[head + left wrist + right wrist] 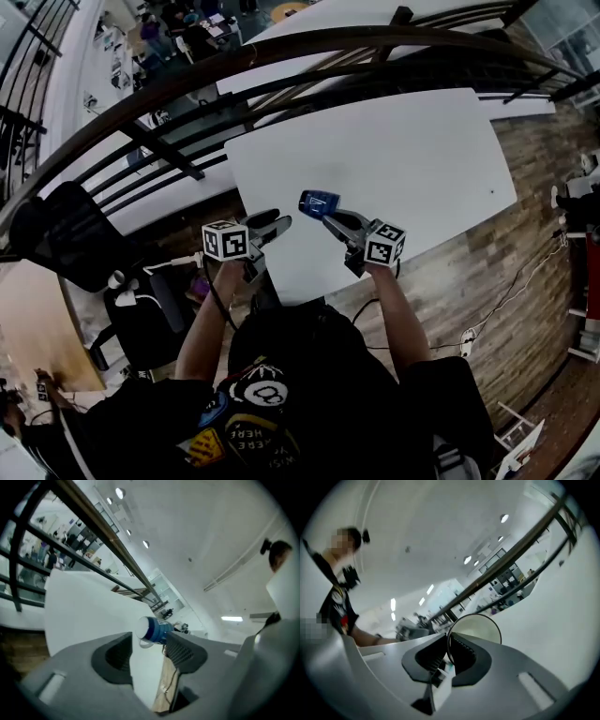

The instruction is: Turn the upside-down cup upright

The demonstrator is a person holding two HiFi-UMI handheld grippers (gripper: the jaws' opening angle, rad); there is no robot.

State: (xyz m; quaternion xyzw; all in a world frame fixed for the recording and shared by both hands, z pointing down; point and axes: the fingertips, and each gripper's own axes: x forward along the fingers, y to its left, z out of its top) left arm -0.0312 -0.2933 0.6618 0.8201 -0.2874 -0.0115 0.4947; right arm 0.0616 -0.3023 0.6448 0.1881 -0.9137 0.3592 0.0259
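Cup [319, 202]: blue outside, pale inside; held on its side in the air over the near part of the table, its mouth turned toward the right gripper.
Left gripper [272, 226]: jaws apart with nothing between them; it points at the cup's closed end from near by, without touching it.
Right gripper [330, 216]: jaws pinched on the cup's rim, one pad inside the wall and one outside.
Cup interior: pale wall and bottom lie in plain sight in the right gripper view.
Table [412, 159]: white, flat top.
Room: black chair [66, 234] at left; dark railing [281, 56] curving past the table's far edge; wooden floor [525, 281] at right.
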